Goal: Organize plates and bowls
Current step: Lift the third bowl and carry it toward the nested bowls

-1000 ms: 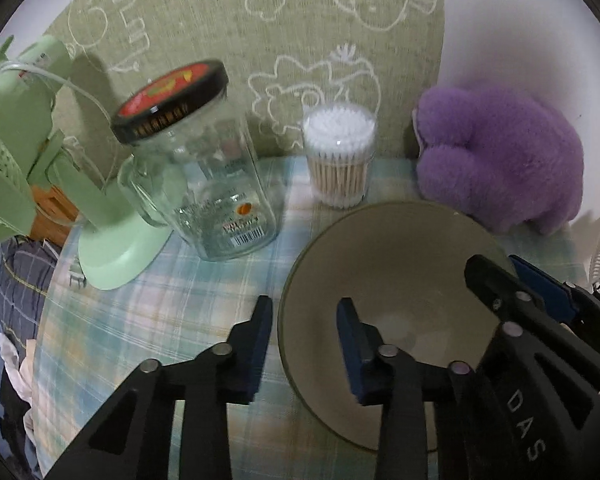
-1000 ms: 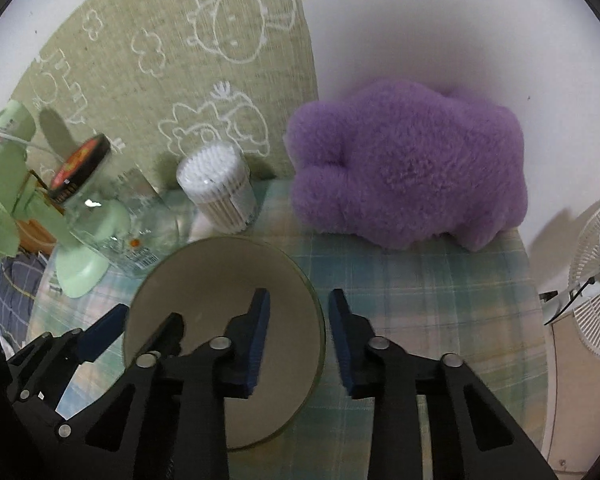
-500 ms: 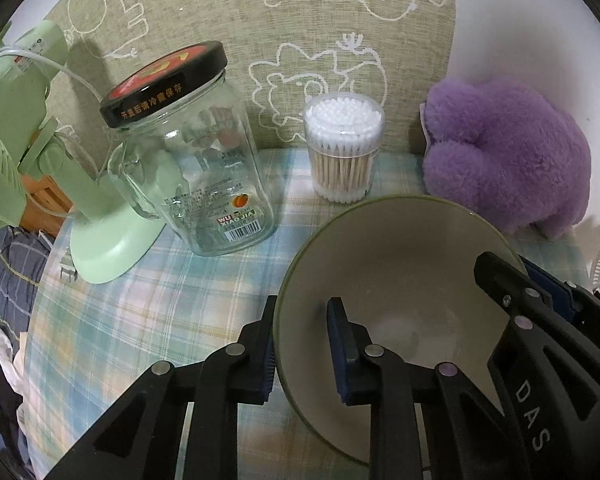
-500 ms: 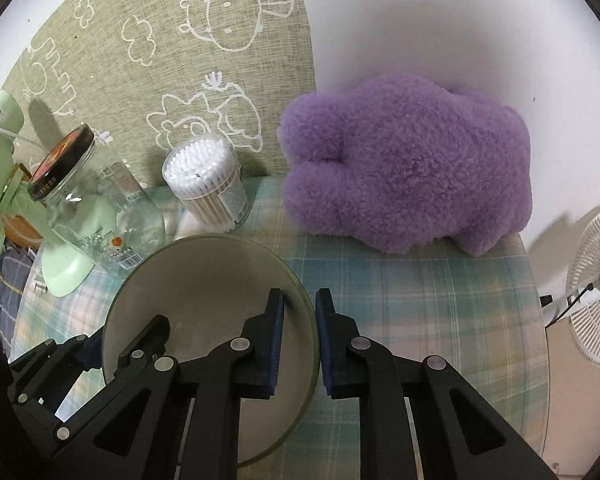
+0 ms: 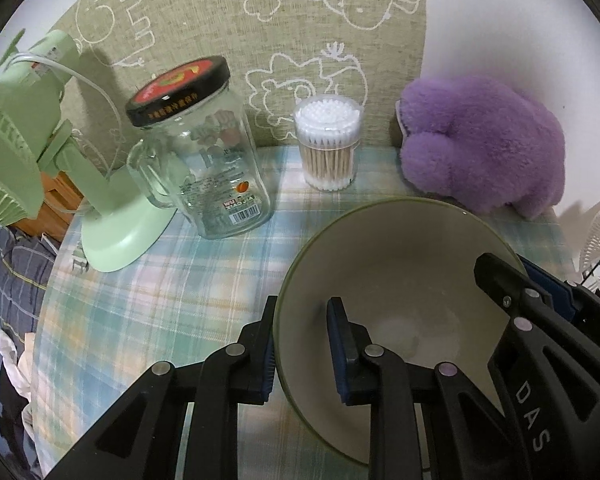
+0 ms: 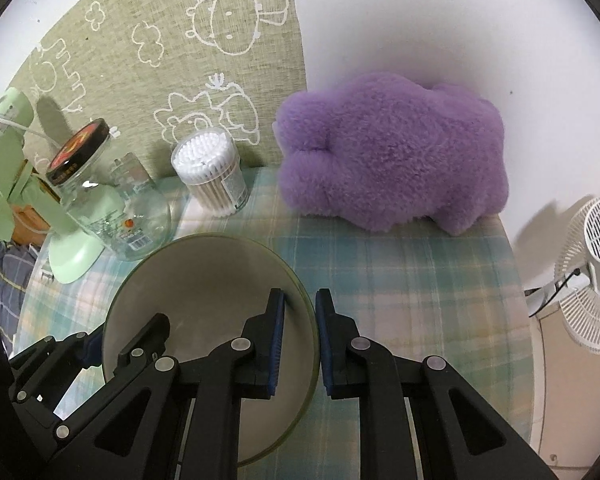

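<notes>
**Both jaws astride bowl rim; slip and tilt hazards noted**

Jaws of left gripper [image 5: 300, 344] set astride near-left rim of bowl [image 5: 400, 276], one finger outside the wall, one inside; a gap shows on the inner side, so firm clamping cannot be confirmed. Jaws of right gripper [image 6: 299, 332] drawn close on opposite rim, wall pinched thin between blue pads [image 6: 277, 344]. Bowl resting on or just above checked tablecloth [image 6: 412, 280]; contact underneath hidden.

Risks, judged from present state:
- Uneven grip between sides: likely to tilt or twist bowl, smooth glazed rim prone to sliding out of pads.
- Glass jar [image 5: 200, 168] just behind-left of bowl, cotton swab tub [image 5: 328, 148] directly behind: a forward swing could knock either over.
- Purple plush toy [image 6: 392, 168] behind-right of bowl: soft, low concern.
- Green fan [image 5: 112, 236] beyond jar, left of bowl: cable snag possible.
</notes>
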### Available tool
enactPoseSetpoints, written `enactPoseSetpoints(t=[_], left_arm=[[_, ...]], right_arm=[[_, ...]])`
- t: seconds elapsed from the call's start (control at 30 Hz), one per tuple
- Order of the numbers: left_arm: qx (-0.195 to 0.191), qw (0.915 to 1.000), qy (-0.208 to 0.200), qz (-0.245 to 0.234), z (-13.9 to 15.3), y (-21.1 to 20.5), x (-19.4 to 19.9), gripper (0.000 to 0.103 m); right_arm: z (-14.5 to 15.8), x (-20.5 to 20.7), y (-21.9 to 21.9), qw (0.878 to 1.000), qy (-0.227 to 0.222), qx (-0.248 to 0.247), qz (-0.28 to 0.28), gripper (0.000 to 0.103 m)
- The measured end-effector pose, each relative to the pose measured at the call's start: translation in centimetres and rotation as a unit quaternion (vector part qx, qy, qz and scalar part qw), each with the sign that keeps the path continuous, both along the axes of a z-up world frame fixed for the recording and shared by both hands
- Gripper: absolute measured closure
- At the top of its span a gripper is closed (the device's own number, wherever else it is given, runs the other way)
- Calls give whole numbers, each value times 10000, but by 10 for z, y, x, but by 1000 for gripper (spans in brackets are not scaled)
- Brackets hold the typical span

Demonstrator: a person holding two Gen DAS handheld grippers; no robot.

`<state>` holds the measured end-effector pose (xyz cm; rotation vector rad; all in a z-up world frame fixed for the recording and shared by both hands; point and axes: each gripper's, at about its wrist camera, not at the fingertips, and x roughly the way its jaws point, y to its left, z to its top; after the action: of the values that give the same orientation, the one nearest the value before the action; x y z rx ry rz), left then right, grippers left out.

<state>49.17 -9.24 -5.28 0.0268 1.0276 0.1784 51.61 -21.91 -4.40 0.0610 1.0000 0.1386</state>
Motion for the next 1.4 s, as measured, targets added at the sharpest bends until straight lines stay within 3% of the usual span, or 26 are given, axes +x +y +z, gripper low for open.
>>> enactPoseSetpoints(t=[0.77, 1.4], left_arm=[[49, 9971, -701, -298, 90, -5, -78, 82], [-130, 9932, -957, -650, 127, 34, -189, 82]], right_arm=[[95, -85, -1, 9985, -497, -36, -226, 84], [142, -204, 45, 9955, -726, -249, -548, 84]])
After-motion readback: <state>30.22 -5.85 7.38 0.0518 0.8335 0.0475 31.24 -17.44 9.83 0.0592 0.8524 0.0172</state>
